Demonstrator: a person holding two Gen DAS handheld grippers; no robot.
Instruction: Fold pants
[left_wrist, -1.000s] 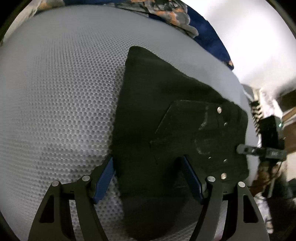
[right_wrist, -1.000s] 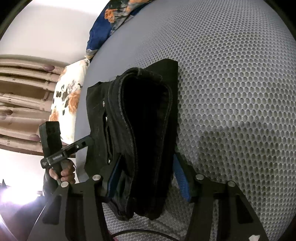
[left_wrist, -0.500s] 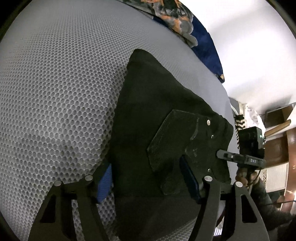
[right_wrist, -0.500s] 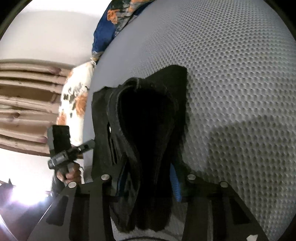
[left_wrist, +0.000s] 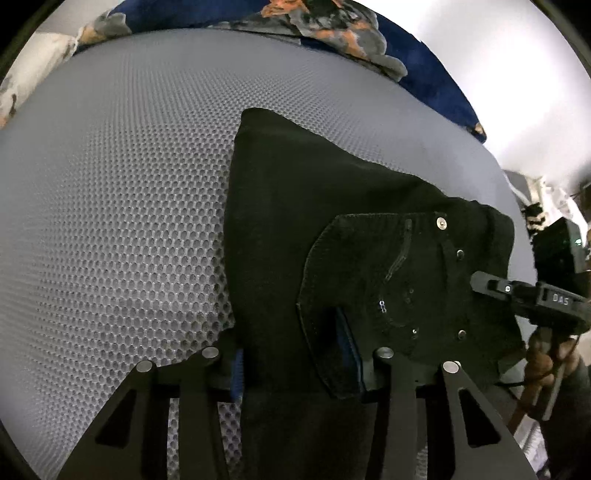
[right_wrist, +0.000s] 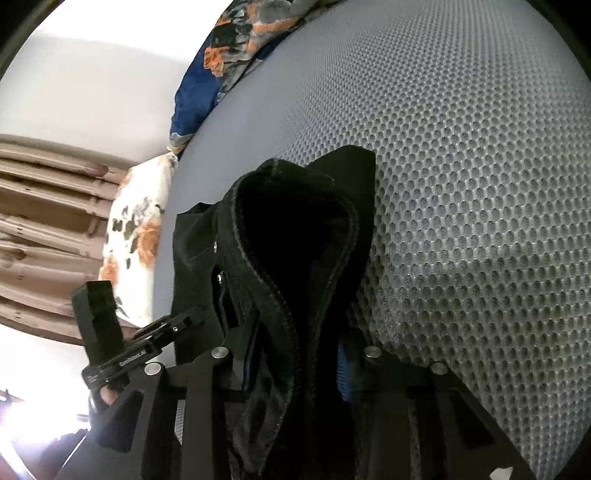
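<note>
A grey honeycomb-mesh mattress (left_wrist: 110, 206) fills both views. The folded black denim pants (left_wrist: 332, 236), riveted patch pocket at 3 o'clock, lie on it from centre to 6 o'clock. The left gripper (left_wrist: 295, 362) is closing, its blue-padded fingers (left_wrist: 238, 373) pinching the fabric; the right gripper (right_wrist: 295, 360) is closing on the thick hemmed fold.

Left gripper (left_wrist: 295, 365) and right gripper (right_wrist: 295, 365) both angled downward, jaws closing with fabric between them.
</note>
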